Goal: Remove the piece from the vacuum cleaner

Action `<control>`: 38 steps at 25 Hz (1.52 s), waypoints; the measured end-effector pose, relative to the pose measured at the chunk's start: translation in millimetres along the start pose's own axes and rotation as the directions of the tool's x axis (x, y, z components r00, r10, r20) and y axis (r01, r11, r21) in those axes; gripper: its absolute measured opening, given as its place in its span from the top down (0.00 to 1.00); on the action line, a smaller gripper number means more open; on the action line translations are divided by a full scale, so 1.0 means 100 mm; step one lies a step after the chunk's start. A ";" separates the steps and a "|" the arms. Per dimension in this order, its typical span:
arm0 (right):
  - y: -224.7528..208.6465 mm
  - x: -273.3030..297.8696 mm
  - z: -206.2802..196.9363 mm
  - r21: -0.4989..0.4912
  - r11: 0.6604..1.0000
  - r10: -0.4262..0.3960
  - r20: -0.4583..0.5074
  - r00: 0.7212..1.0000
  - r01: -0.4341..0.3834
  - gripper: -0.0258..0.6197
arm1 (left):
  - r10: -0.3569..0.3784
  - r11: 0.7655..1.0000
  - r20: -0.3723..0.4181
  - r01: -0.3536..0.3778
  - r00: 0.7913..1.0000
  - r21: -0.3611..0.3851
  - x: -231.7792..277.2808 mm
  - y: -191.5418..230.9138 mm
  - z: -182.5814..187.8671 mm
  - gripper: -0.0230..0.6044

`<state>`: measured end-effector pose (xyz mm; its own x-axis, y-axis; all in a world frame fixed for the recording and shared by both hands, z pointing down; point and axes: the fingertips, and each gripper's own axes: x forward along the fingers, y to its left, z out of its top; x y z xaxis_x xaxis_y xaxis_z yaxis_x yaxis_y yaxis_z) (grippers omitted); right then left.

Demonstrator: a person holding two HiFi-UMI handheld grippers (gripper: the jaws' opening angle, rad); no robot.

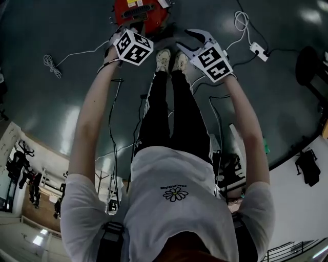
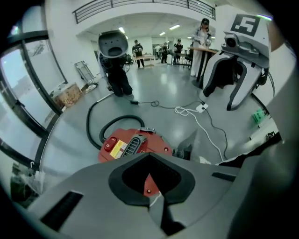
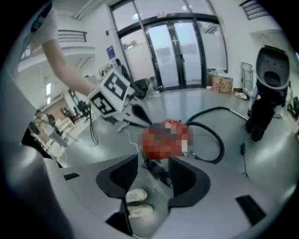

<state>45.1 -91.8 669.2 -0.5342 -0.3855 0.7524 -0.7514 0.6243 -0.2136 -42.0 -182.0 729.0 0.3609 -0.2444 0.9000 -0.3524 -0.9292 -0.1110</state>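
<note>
The red vacuum cleaner (image 1: 138, 10) (image 2: 135, 144) sits on the grey floor, its black hose (image 2: 100, 126) (image 3: 210, 135) coiled behind it. A small dark piece (image 2: 182, 151) lies on the floor against the vacuum's side. My left gripper (image 1: 128, 36) (image 2: 149, 156) hovers above the vacuum with its pads met; a red sliver shows in the hollow between them. My right gripper (image 1: 182, 39) (image 3: 154, 175) hangs beside it, open and holding nothing, and the person's shoes (image 3: 136, 196) show through the gap.
A white power strip (image 1: 259, 51) (image 2: 201, 108) with its cable lies to the right. Thin cables (image 1: 51, 64) trail across the floor. A tall dark machine (image 2: 114, 60) (image 3: 271, 88) stands beyond the vacuum. People stand by tables (image 2: 205, 49) far off.
</note>
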 end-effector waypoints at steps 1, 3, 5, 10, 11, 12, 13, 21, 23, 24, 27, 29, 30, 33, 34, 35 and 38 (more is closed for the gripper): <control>0.00 0.16 -0.17 -0.055 0.998 0.009 -0.062 0.998 -0.012 0.66 | 0.001 1.000 -0.025 0.000 1.000 0.027 0.11 -0.02 -0.06 0.96; -0.04 0.43 -0.47 -0.199 0.980 -0.003 -0.176 0.984 -0.032 0.66 | 0.010 0.997 -0.061 -0.005 0.998 0.078 0.30 -0.02 -0.13 0.95; -0.11 0.65 -0.71 -0.310 0.949 -0.024 -0.264 0.964 -0.061 0.66 | 0.016 0.989 -0.104 0.000 0.994 0.146 0.47 -0.05 -0.18 0.95; -0.12 1.02 -1.09 -0.432 0.895 -0.084 -0.406 0.910 -0.110 0.66 | -0.011 0.977 -0.294 0.073 0.956 0.199 0.70 -0.22 -0.61 0.96; -0.14 1.08 -1.13 -0.437 0.894 -0.106 -0.421 0.901 -0.099 0.66 | -0.006 0.980 -0.303 0.066 0.953 0.187 0.71 -0.24 -0.68 0.96; -0.16 1.13 -1.17 -0.432 0.898 -0.122 -0.437 0.891 -0.089 0.66 | 0.010 0.981 -0.289 0.046 0.957 0.188 0.70 -0.25 -0.71 0.96; -0.19 1.18 -1.22 -0.421 0.903 -0.131 -0.453 0.882 -0.082 0.66 | 0.029 0.980 -0.265 0.026 0.964 0.200 0.69 -0.25 -0.72 0.96; -0.29 1.37 -1.80 -0.324 0.930 -0.069 -0.620 0.781 -0.175 0.67 | -0.043 0.973 -0.297 0.107 0.954 0.204 0.77 -0.28 -0.67 0.96; -0.21 1.35 -1.93 -0.295 0.935 -0.062 -0.680 0.730 -0.196 0.68 | -0.046 0.972 -0.305 0.112 0.951 0.205 0.76 -0.27 -0.67 0.96; -0.17 1.34 -1.97 -0.307 0.931 -0.075 -0.691 0.719 -0.198 0.84 | -0.050 0.974 -0.310 0.115 0.950 0.194 0.75 -0.27 -0.69 0.96; 0.01 1.32 -2.01 -0.337 0.911 -0.066 -0.686 0.724 -0.236 0.90 | -0.059 0.977 -0.317 0.120 0.947 0.175 0.73 -0.26 -0.72 0.96; 0.13 1.32 -2.03 -0.344 0.904 -0.049 -0.674 0.737 -0.254 0.91 | -0.059 0.977 -0.317 0.119 0.947 0.176 0.73 -0.25 -0.72 0.96; 0.17 1.33 -2.05 -0.351 0.900 -0.050 -0.670 0.741 -0.257 0.92 | -0.059 0.978 -0.318 0.119 0.946 0.173 0.74 -0.26 -0.71 0.96; 0.25 1.33 -2.10 -0.377 0.884 -0.052 -0.667 0.743 -0.277 0.92 | -0.060 0.980 -0.327 0.118 0.943 0.160 0.76 -0.29 -0.69 0.96; 0.27 1.33 -2.10 -0.387 0.876 -0.050 -0.667 0.743 -0.289 0.92 | -0.060 0.980 -0.329 0.118 0.942 0.158 0.77 -0.29 -0.68 0.96; 0.30 1.33 -2.10 -0.397 0.867 -0.048 -0.667 0.743 -0.300 0.92 | -0.059 0.981 -0.331 0.116 0.942 0.156 0.77 -0.29 -0.68 0.96; 0.36 1.34 -2.11 -0.418 0.850 -0.045 -0.664 0.746 -0.321 0.92 | -0.052 0.982 -0.334 0.109 0.941 0.155 0.77 -0.30 -0.70 0.96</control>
<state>27.8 22.8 894.2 -0.1075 0.1352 0.9850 -0.3054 0.9383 -0.1622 -64.0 -153.1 831.1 0.0697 -0.0897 0.9935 -0.1729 -0.9820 -0.0765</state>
